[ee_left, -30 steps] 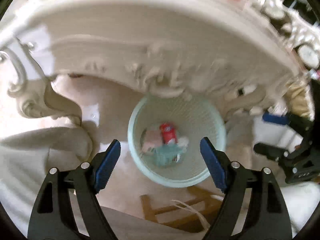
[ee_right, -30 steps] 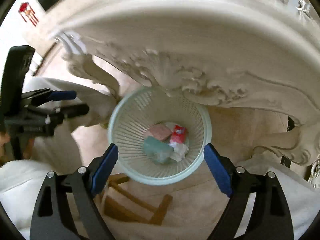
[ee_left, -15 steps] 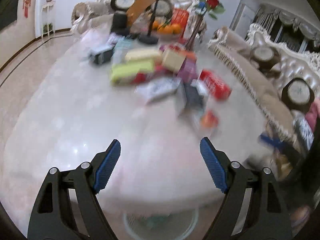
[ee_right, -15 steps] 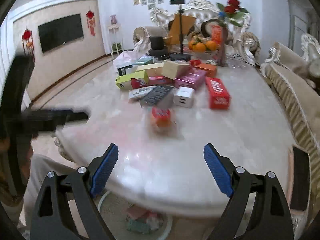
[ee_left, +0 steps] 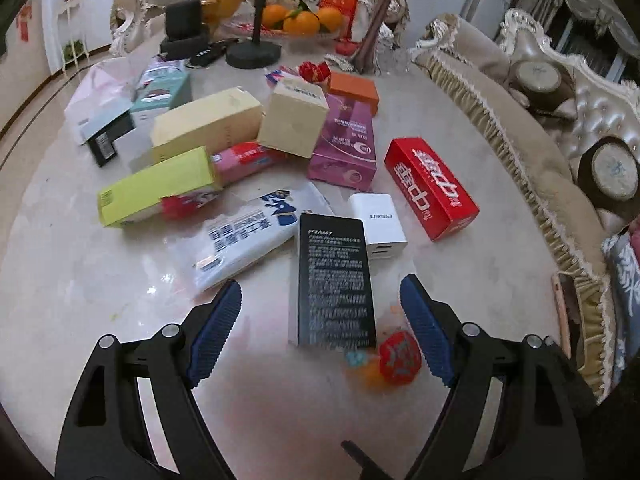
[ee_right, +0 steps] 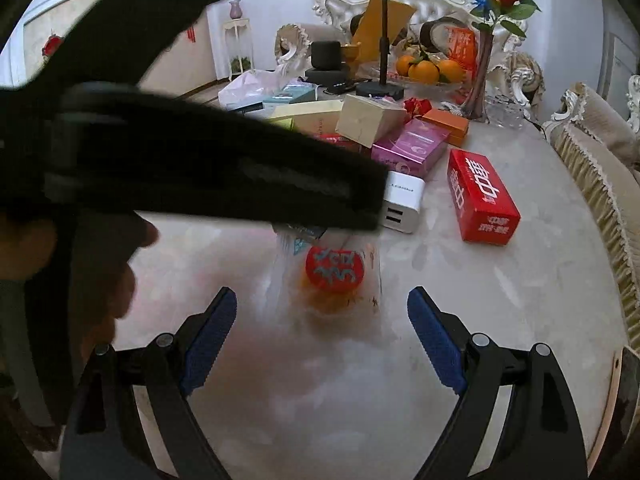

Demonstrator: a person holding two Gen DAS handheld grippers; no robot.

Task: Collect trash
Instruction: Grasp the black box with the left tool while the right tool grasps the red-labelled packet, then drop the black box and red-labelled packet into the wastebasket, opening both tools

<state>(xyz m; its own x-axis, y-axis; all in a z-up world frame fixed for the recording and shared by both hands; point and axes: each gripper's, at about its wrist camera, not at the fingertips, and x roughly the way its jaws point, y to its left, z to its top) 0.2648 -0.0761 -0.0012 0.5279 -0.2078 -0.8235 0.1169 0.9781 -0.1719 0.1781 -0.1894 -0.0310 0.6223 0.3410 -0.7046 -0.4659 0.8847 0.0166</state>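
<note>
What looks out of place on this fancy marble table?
A heap of empty packaging clutters the marble table: a beige carton sits tilted on the pile, a black box lies flat, and a crumpled clear wrapper with a red label lies near the table's edge.

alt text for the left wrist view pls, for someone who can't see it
The open left gripper hovers empty over a marble table littered with boxes. Nearest are a black box and a small red-and-orange wrapper, with a white charger box and a red carton beyond.
</note>
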